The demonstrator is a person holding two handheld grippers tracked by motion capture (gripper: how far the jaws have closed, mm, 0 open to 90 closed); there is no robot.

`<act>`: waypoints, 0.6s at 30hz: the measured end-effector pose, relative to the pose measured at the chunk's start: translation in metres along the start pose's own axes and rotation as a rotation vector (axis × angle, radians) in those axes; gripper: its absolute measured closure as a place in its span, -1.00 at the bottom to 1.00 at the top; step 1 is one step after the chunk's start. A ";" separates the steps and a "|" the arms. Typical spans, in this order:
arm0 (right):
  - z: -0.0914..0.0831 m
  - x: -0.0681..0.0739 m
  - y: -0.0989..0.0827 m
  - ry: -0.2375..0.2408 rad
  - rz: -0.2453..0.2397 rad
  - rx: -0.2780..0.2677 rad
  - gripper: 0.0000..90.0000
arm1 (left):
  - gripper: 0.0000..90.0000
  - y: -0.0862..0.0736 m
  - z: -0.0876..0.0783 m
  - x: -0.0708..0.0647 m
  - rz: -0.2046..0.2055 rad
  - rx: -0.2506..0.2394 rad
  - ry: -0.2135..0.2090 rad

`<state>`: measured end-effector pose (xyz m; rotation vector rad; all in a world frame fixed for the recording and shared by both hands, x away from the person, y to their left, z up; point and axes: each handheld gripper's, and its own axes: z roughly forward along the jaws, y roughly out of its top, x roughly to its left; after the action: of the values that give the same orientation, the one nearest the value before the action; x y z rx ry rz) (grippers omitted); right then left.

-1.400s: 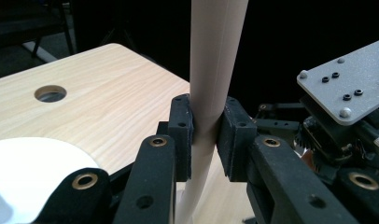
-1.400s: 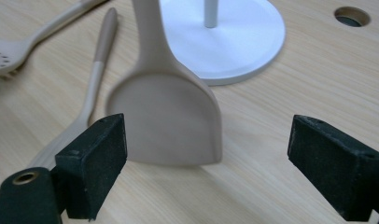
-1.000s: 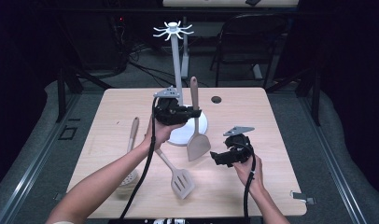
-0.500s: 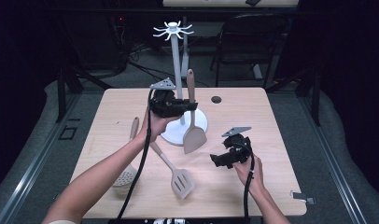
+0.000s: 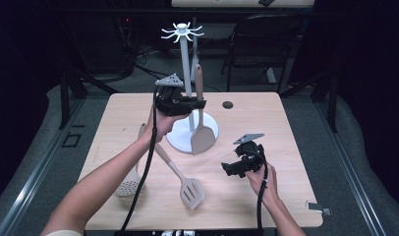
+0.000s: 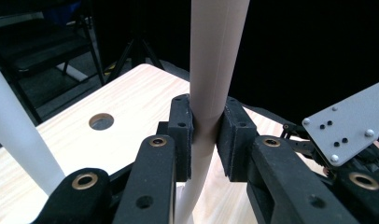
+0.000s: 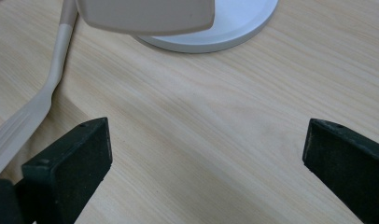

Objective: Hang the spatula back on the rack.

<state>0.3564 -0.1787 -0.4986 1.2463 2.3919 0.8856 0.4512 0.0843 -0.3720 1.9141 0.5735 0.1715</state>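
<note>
— While up by the tall white rack (image 5: pixel 186 73), could slip? 
— Yes, smooth round handle. Left fingers (image 6: pixel 183 135) clamped on the tan spatula (image 5: pixel 201 128), hanging over the wood surface (image 5: pixel 286 123). 
— And right fingers (image 7: pixel 66 163)? 
— Wide apart, holding nothing.

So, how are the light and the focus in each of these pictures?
High view: table evenly lit, the room behind nearly black, all a little soft. Left gripper view: the turner handle sharp at the pads, black background. Right gripper view: bright wood, turner blade at the top edge blurred, soft shadow beside the slotted turner.
</note>
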 end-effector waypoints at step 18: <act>0.002 0.001 0.000 -0.010 0.000 0.006 -0.96 | 0.71 0.022 -0.005 0.012 0.005 -0.016 0.036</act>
<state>0.3568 -0.1778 -0.5001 1.2504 2.3889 0.8709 0.4670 0.0875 -0.3514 1.9002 0.5902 0.2132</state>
